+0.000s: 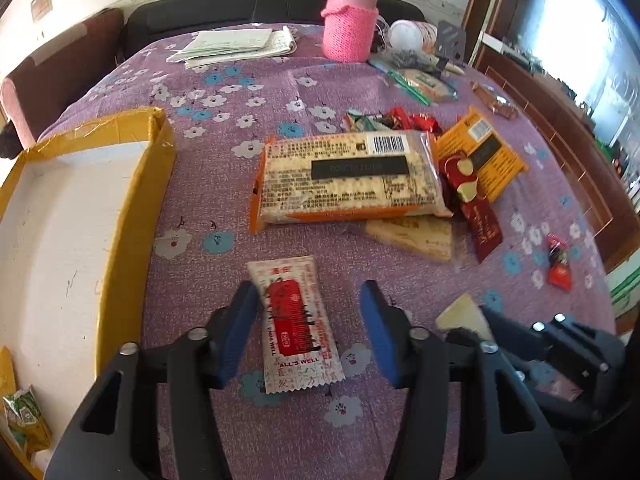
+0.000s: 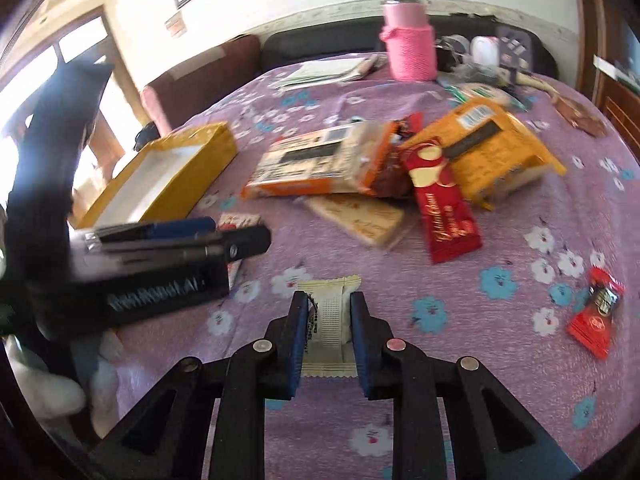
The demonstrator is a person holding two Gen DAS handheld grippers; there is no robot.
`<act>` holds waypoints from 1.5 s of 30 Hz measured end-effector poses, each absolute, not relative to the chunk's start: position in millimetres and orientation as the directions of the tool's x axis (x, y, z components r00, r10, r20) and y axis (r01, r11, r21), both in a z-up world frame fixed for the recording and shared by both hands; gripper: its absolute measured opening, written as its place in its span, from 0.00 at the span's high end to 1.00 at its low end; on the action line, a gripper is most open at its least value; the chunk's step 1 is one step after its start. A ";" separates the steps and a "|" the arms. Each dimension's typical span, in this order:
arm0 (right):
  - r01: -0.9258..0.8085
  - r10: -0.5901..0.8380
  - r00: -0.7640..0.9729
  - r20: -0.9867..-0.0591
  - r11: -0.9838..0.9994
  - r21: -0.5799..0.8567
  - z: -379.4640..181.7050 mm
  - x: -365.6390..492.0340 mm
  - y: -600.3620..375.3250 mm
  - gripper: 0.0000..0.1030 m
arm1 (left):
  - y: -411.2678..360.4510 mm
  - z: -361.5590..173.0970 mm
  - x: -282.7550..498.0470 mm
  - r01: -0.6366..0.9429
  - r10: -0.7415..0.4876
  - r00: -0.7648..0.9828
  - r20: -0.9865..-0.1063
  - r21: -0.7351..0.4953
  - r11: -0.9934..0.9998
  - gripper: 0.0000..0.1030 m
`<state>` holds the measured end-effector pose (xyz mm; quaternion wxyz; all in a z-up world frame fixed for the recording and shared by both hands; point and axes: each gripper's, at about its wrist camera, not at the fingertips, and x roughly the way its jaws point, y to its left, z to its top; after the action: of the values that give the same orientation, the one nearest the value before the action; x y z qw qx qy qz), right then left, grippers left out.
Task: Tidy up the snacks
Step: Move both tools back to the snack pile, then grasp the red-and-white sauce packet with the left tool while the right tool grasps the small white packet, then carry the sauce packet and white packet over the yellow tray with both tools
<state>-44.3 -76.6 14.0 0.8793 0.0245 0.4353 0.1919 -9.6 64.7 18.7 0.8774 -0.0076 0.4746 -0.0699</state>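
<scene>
Snacks are scattered over the purple floral cloth of the desk; a yellow box stands open at the left, presumably as the collecting place, with a green packet near its corner. The left gripper is spread wide, straddling a white-and-red sachet lying flat between the fingers; contact cannot be told. The right gripper is drawn narrow, gripping a cream wafer packet at desk level. A large cracker pack lies beyond.
</scene>
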 end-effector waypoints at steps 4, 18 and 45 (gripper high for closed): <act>-0.285 0.361 0.552 -0.752 0.929 0.237 14.2 -40.9 -85.8 0.79 | 54.4 14.8 -12.3 0.158 -0.091 0.567 -0.819 0.000 0.987 0.69; -0.251 0.363 0.577 -0.732 0.931 0.264 15.8 -37.7 -93.9 0.79 | 49.1 43.9 -39.8 0.199 -0.158 0.628 -0.762 -0.039 0.979 0.76; -0.264 0.373 0.574 -0.729 0.927 0.267 39.5 -66.6 -91.9 0.79 | 99.1 85.1 -125.1 0.164 -0.260 0.699 -0.666 -0.204 0.965 0.76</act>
<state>-66.6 -91.9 39.5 0.8848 0.0643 0.4250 0.1798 -125.0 99.1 85.1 0.9195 -0.0644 0.3702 -0.1153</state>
